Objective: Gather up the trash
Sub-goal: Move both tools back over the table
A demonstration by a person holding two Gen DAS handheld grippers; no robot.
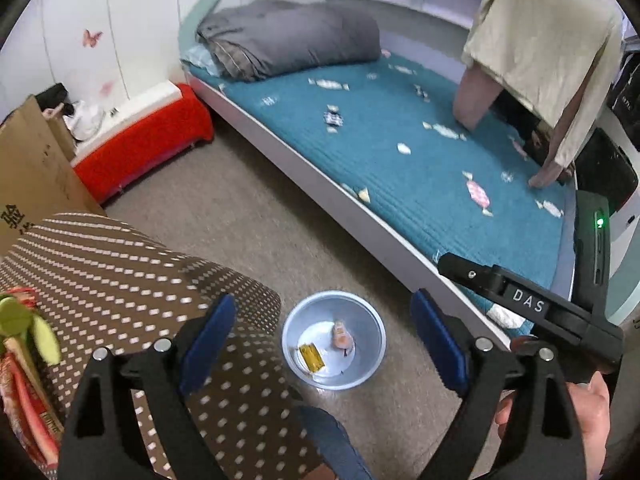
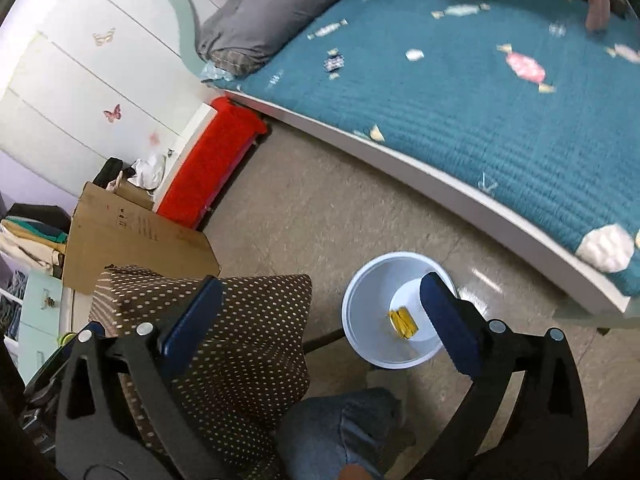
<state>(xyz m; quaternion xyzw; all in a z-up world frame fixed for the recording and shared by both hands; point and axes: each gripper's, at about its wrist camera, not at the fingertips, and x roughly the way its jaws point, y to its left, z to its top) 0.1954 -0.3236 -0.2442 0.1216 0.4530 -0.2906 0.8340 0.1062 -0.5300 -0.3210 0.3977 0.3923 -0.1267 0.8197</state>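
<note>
Bowl [image 1: 334, 340] on floor, holding yellow wrapper [image 1: 311, 358] and orange piece [image 1: 342, 334]. Left gripper [image 1: 320, 344] and right gripper [image 2: 320, 320] spread wide, empty. Candy wrappers [image 1: 478, 196] scattered over bed [image 1: 400, 168], uncollected.

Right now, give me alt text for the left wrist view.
The open left gripper hovers over a pale blue bowl on the floor holding two wrappers. Behind it, candy wrappers litter a teal bed.

Two wrappers [image 1: 324, 350] in floor bowl [image 1: 362, 308]
</note>
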